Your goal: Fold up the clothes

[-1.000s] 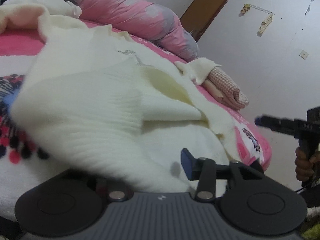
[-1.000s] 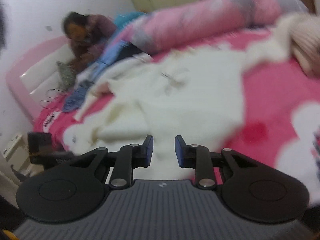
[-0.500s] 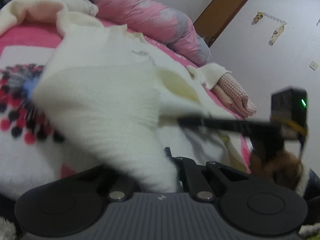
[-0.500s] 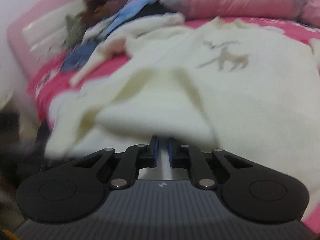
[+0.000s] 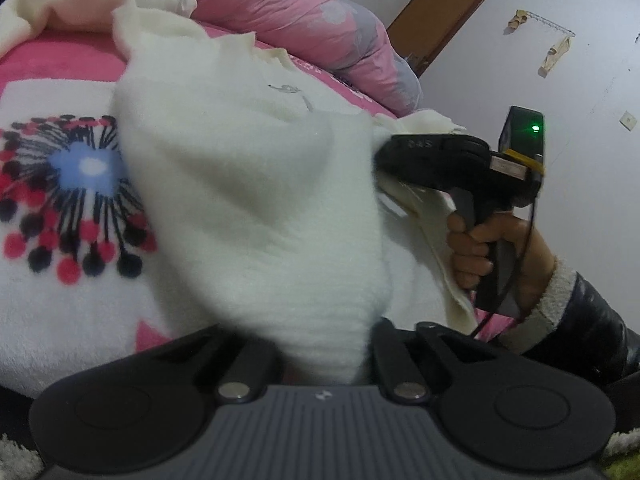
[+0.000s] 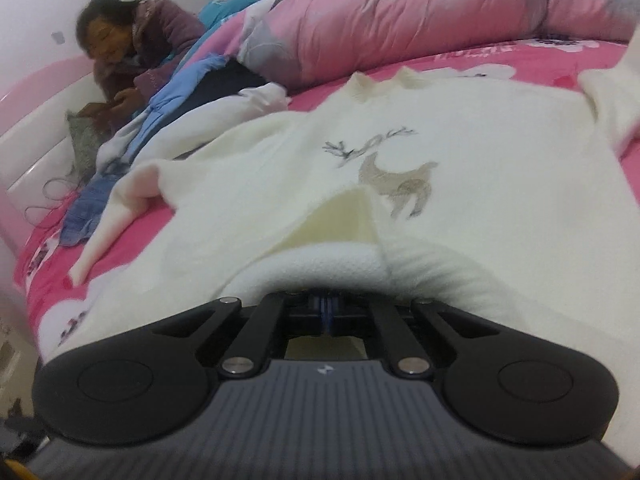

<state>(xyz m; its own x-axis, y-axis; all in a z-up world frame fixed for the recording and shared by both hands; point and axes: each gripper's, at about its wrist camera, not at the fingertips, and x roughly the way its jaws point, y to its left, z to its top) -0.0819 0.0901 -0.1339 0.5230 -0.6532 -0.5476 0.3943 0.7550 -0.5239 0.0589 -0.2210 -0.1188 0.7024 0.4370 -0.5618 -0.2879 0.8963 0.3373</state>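
Observation:
A cream knit sweater [image 5: 248,184] with a deer motif [image 6: 396,184] lies spread on the bed. In the left wrist view a thick bunch of it rises from between the jaws of my left gripper [image 5: 324,344], which is shut on it. My right gripper [image 5: 380,152], held by a hand [image 5: 480,248], pokes into the sweater's right edge. In the right wrist view the right gripper [image 6: 328,304] has its blue pads pressed together under the rolled hem. Their tips are buried in the fold, shut on the fabric.
The bed has a pink and white blanket [image 5: 60,280] with a dotted flower print. A rolled pink quilt [image 6: 400,20] lies along the far side. Blue clothes [image 6: 160,112] are piled near a person [image 6: 132,40] at the headboard. A brown door [image 5: 448,8] stands behind.
The right gripper came in from the right to the sweater's hem and shut there. The left gripper shut on the fabric, which now stands bunched above it.

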